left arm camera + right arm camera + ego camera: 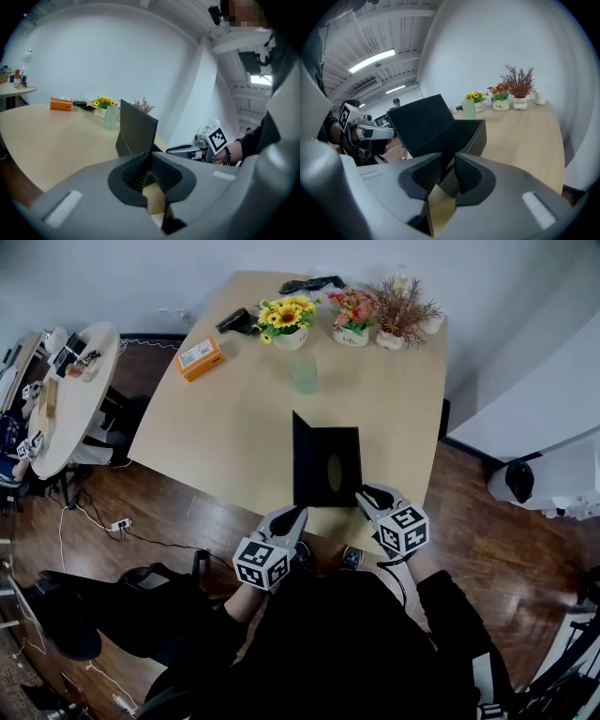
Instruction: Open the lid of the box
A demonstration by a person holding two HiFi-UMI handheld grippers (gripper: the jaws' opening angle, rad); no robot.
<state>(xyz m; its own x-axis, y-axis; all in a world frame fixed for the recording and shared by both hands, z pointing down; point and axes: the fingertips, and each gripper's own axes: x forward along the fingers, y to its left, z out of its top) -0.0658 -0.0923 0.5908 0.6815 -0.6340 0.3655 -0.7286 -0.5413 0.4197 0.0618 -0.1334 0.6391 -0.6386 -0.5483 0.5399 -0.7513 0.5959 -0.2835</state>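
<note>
Box lid up | left claw closed, empty | right claw clamps box wall | cup, flowerpots beyond

Black box, sitting open at the 6 o'clock edge of the table; flat black lid up on its 9 o'clock side, standing near vertical.

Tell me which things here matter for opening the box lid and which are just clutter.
Job: black box, its raised lid, left claw shut and empty, right claw gripping the box's near corner.
Lying about: orange box, green cup, sunflower pot, pink flower pot, dried-twig pot.
</note>
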